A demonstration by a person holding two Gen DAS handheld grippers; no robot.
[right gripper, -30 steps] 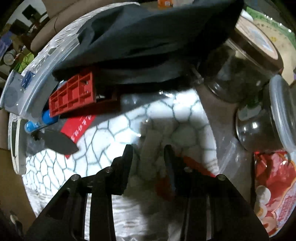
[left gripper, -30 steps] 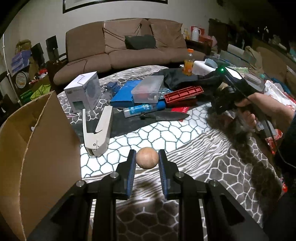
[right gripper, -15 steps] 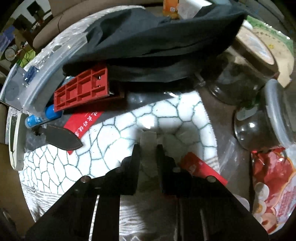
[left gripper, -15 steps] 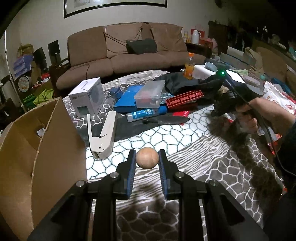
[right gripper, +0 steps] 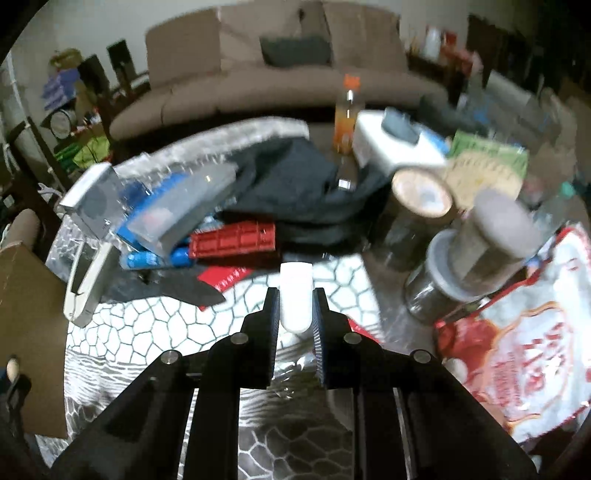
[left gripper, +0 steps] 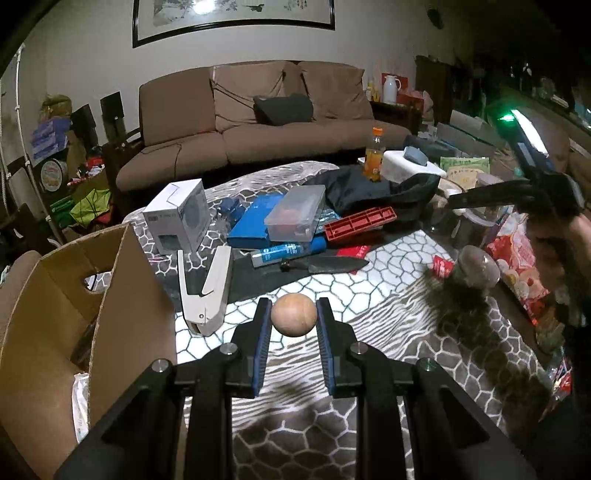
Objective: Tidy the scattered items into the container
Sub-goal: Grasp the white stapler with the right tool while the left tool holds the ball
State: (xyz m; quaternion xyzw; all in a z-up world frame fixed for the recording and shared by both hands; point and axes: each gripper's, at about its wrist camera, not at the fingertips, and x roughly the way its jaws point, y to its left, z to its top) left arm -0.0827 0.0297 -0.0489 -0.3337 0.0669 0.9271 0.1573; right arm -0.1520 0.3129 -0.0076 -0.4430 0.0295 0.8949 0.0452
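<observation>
Dim room, dark corners in both views — fisheye vignette blackens every edge and bends the sofa (left gripper: 258, 122) and walls. Light falls from above: patterned cloth (left gripper: 369, 273) at frame centre glows white, glare spot on the framed picture (left gripper: 207, 7) at top. Left wrist view sharp, though the lower right is smeared. Right wrist view motion-blurred throughout — jars (right gripper: 476, 254), bottle (right gripper: 347, 110) streaked; only the tool's black arms stay crisp.
</observation>
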